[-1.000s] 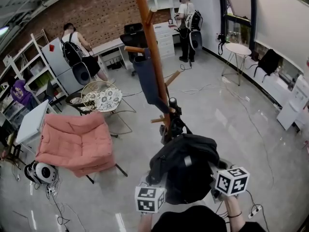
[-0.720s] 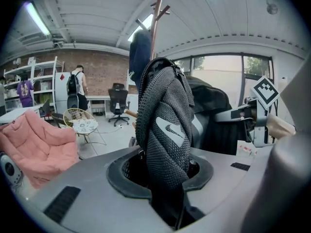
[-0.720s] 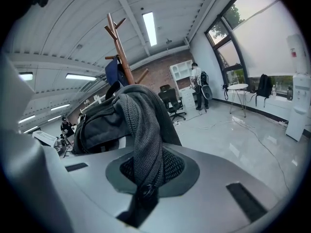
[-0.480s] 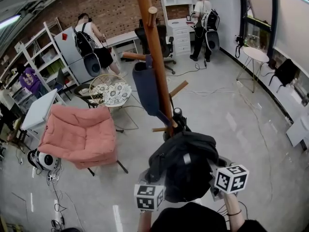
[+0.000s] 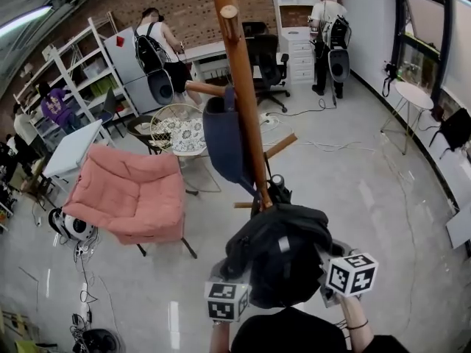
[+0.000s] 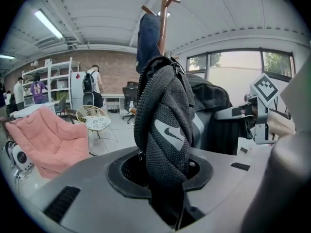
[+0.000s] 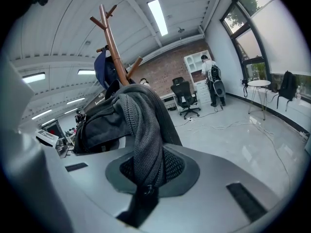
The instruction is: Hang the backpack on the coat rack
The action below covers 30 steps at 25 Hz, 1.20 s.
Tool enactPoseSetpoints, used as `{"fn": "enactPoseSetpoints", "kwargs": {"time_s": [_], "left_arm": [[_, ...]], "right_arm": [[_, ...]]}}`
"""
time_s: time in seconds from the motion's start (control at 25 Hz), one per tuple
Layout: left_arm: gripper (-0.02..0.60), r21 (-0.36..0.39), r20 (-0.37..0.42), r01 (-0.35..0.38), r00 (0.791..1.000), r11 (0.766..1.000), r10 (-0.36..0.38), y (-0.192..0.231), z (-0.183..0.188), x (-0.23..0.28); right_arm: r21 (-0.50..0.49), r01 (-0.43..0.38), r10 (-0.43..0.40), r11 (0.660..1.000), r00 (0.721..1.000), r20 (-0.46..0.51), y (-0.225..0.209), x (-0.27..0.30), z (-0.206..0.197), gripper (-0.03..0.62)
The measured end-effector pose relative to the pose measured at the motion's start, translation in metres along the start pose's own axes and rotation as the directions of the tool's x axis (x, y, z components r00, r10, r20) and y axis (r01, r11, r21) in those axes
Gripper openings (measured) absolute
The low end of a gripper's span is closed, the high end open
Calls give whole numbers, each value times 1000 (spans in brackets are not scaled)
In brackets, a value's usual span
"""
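Observation:
A black backpack [image 5: 280,252] hangs in front of me, just before the foot of the wooden coat rack [image 5: 243,109]. A dark blue garment [image 5: 223,142] hangs on one of the rack's pegs. My left gripper [image 6: 165,178] is shut on a black mesh shoulder strap [image 6: 163,125] with a swoosh logo. My right gripper [image 7: 146,178] is shut on the other grey mesh strap [image 7: 143,135]. In the head view only the two marker cubes show, the left cube [image 5: 227,301] and the right cube [image 5: 353,273]; the bag hides the jaws.
A pink armchair [image 5: 132,197] stands left of the rack, with a round wicker table [image 5: 176,131] behind it. An office chair [image 5: 266,54], desks and standing people are at the back. A white side table [image 5: 412,94] is at the right. Cables lie on the floor.
Both grippers and the backpack have moved across the floor together, the grip unchanged. In the head view the room has slid right and the rack pole stands a little closer.

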<state>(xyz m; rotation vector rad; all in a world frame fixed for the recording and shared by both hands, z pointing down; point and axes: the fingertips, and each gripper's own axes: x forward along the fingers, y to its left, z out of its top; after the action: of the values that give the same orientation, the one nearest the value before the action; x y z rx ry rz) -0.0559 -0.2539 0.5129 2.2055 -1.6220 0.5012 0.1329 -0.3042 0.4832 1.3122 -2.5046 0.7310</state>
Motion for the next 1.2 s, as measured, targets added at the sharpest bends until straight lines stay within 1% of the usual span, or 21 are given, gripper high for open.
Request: {"fn": "enactPoseSetpoints", "kwargs": {"time_s": [0.12,0.28,0.52,0.88,1.2], "left_arm": [[128,11,-14,-11,1000,1000,12,-1,0,4],[127,25,-55,-5,998,1000,6,0,2,6],[127,36,-100,26,995,999,-22,2,-15,21],[127,19,-157,44,987,999,-41,8,-30,36],[127,-1,-166,39,985,999,-38,17,-33,49]], "right_arm": [[-12,-14,14,1000,1000,-4,-6,4,4,31],[-19,-20,19,1000,1000,-11,-6,8,10,31],[-13,0,0,1000,1000,-23,-14,18,-6,31],[4,27,-27,1000,998,-61,-22,34,-20,31],[0,29,-29,1000,997,-67,-25,48,-21,31]]}}
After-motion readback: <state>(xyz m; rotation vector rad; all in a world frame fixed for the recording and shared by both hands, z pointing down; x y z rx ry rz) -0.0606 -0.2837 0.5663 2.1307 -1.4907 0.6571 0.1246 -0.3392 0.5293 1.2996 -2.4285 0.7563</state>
